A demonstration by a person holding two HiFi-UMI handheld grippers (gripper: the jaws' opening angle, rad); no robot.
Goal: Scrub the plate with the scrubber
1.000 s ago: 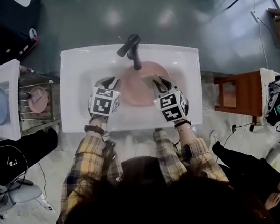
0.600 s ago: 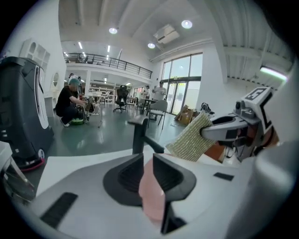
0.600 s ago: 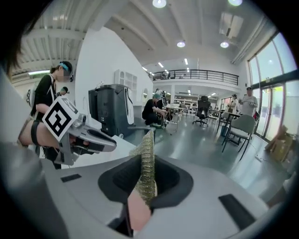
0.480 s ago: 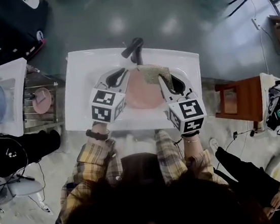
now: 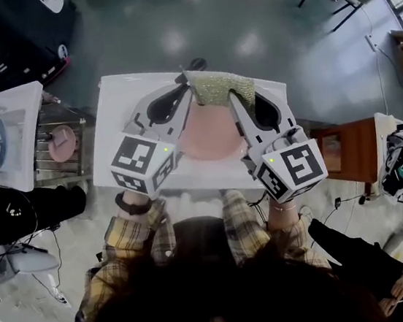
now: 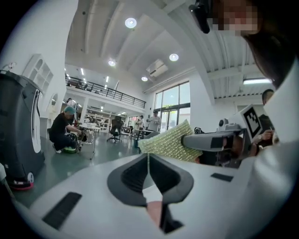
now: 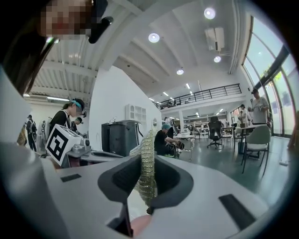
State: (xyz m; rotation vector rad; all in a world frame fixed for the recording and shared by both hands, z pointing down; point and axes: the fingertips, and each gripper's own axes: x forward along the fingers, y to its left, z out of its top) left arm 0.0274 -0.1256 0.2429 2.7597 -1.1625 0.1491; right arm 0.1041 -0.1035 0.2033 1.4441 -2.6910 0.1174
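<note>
Your right gripper [image 7: 145, 173] jaws clamped on scrubber [image 5: 220, 88] | left gripper [image 6: 148, 161] jaws closing on its corner | plate [image 5: 210, 139] in sink [image 5: 115, 105]

The head camera sits above the person and looks steeply down on the white sink [image 5: 108, 124], close to both raised tools. The camera on the left tool [image 5: 186, 86] looks along its own jaws, a little upward, into the hall [image 6: 117, 140], toward the far right. The camera on the right tool [image 5: 235, 94] looks the same way, but toward the far left. All three views share the scrubber [image 5: 220, 86]. Each tool camera shows the other tool at its edge.
</note>
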